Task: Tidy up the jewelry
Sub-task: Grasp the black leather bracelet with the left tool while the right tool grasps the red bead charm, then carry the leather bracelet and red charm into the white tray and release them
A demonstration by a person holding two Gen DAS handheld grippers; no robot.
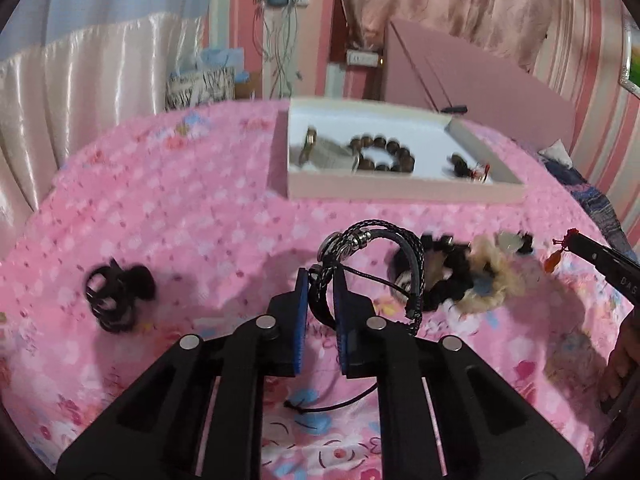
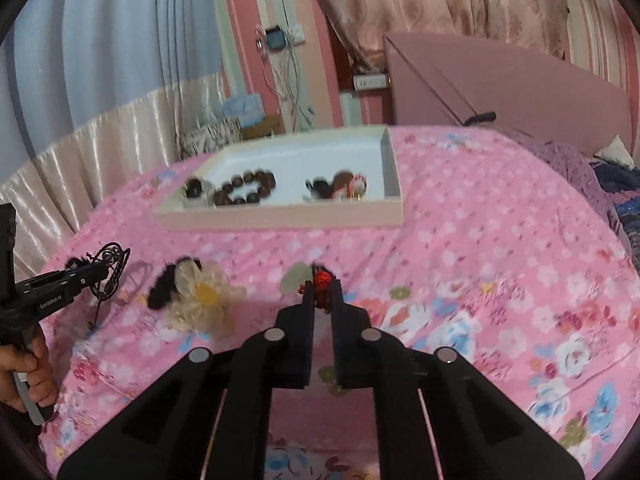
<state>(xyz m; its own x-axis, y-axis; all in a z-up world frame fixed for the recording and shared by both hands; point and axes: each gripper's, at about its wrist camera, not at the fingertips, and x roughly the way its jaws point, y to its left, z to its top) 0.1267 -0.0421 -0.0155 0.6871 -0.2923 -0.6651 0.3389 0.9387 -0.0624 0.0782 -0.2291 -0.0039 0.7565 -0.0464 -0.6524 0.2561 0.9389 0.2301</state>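
Left gripper (image 1: 320,280): I see it held low over the pink flowered bedspread (image 1: 200,220), pointing toward the far tray. Its blue pads are closed tight on the black braided bracelet (image 1: 376,240).
Black braided bracelet: it loops up and over to the right of the fingers, with a shiny silver clasp on top. A thin black cord hangs down from it to the bedspread. From the right wrist camera it shows at the far left, lifted off the bed.
Right gripper (image 2: 322,288): also low, pointing at the tray. Its fingers are pinched on a small red knotted charm (image 2: 322,280) — a pale green piece sits just left of the tips, too blurry to say if it is joined.
Hands: fingers wrap each gripper handle at the picture edges.
Tray (image 1: 400,192): a flat white tray, far across the bedspread. A ring of brown beads (image 1: 384,152) lies in the middle, with more small brown and red bits on either side.
Hair things: a black claw clip (image 1: 116,292) lies near left. A fluffy cream flower scrunchie (image 2: 200,300) and a black scrunchie (image 2: 164,288) lie touching — between the two grippers.
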